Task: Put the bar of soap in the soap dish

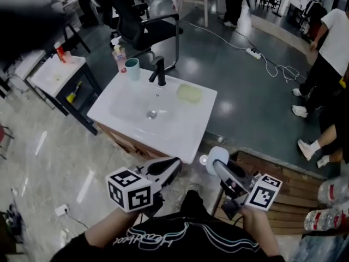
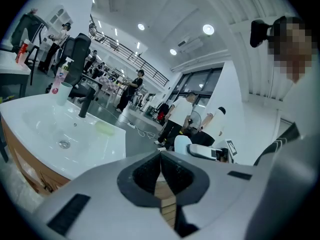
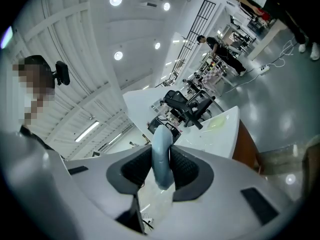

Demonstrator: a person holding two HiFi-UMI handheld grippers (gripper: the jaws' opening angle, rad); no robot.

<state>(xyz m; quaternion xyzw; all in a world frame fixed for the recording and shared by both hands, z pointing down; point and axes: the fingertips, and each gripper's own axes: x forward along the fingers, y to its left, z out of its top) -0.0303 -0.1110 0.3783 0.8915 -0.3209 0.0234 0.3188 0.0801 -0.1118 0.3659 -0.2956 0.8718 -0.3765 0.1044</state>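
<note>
**A:** How far along are you?

**B:** Barely started, I'd say. The white sink counter (image 1: 182, 132) sits at twelve o'clock from me, and neither gripper is over it. The black tap (image 1: 159, 71) stands at its twelve o'clock edge, with a teal cup (image 1: 132, 69) at eleven.

**A:** And the soap?

**B:** The pale green bar of soap (image 1: 188, 93) lies flat near the counter's one o'clock corner. Nothing is touching it, and it is well apart from both my grippers.

**A:** What are you carrying?

**B:** My right gripper (image 3: 161, 170) has its jaws clamped on a pale blue, rounded piece held edge-on. I take that to be the soap dish (image 1: 217, 156), out at one o'clock from my body. My left gripper (image 1: 173, 167), at eleven o'clock, has its jaws pressed together on nothing.

**A:** So what's left?

**B:** Nearly everything, as I judge it. The dish has to be set down on the counter, probably beside the bar. Then the bar has to be picked up and laid in it. My empty left jaws look like the ones for that.
</note>
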